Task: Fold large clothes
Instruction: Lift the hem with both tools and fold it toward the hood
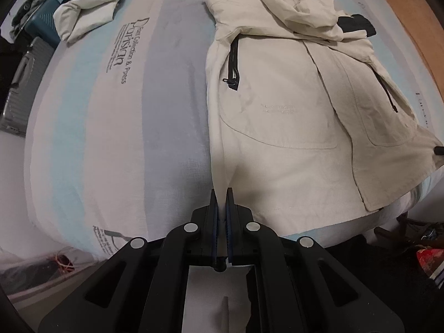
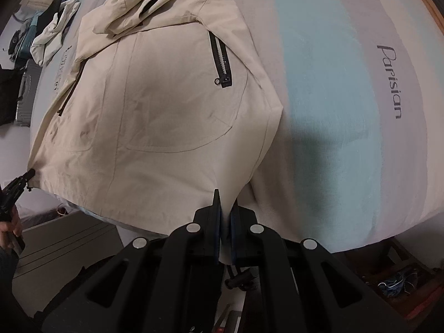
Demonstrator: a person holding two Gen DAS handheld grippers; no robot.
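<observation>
Cream jacket [image 1: 280,105] lay front-up on the striped bed [image 1: 116,127], hem at the bed's near edge. Left gripper [image 1: 222,194] fingers clamped on one hem corner; right gripper [image 2: 225,202] fingers clamped on the other. Risked uneven lifting, skewing the fold, or thin fabric slipping free under the jacket's weight. Beyond the jacket, a second pale garment [image 1: 88,11] crumpled at the bed's far corner; grey suitcase [image 1: 25,83] beside the bed.

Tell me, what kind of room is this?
Probably a bedroom. A cream jacket lies on a bed with a striped sheet, a suitcase stands beside it, and more clothes are piled at the far corner.
</observation>
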